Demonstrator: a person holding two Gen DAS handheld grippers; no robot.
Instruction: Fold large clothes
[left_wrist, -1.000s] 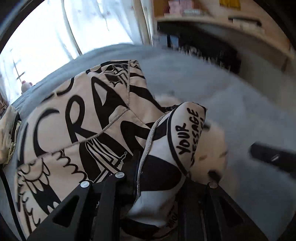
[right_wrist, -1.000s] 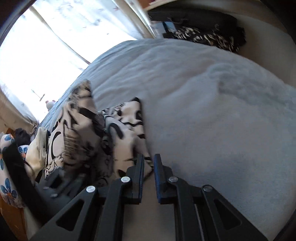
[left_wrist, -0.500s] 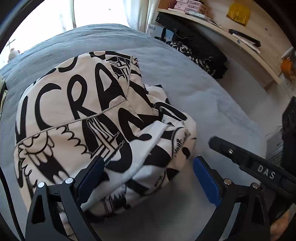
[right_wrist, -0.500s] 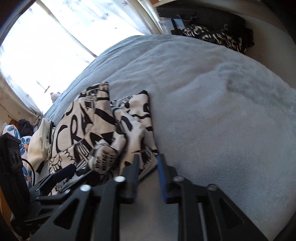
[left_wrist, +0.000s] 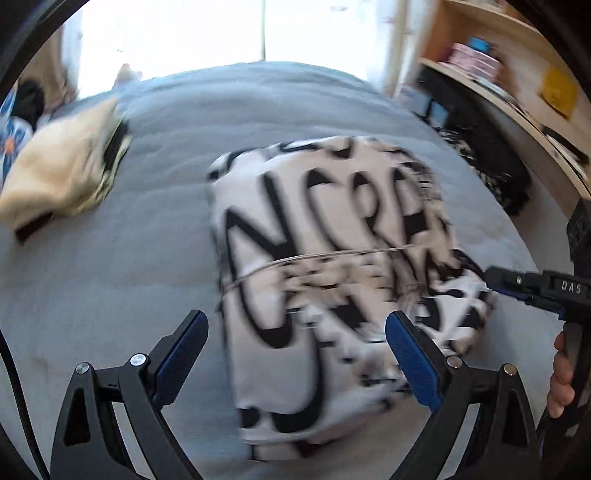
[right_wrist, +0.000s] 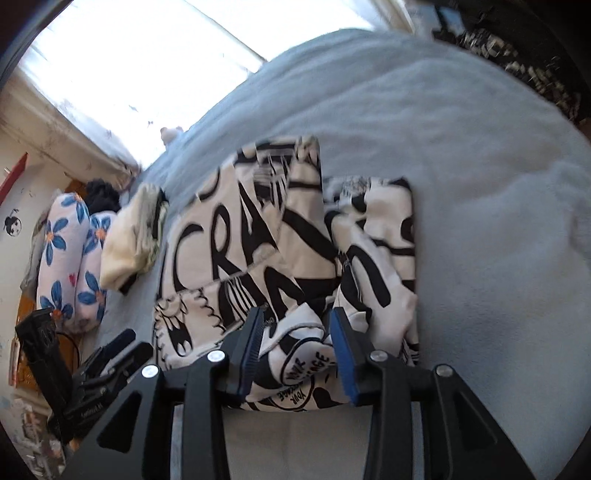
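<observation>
The black-and-white printed garment (left_wrist: 332, 266) lies folded in a thick bundle on the grey bed (left_wrist: 110, 280), at the centre of the left wrist view. The left hand-held gripper (left_wrist: 295, 354) stands wide open, nothing pressed between its pads. The right hand-held gripper (right_wrist: 295, 350) is opening, a loose printed flap lying between its jaws at 6 o'clock. That flap may snag on a pad and drag the top layer off, undoing the fold. A cream garment (left_wrist: 62, 173) sits at 10 o'clock

grey bed (left_wrist: 140, 236), printed garment (left_wrist: 332, 258), cream garment (left_wrist: 62, 173)
</observation>
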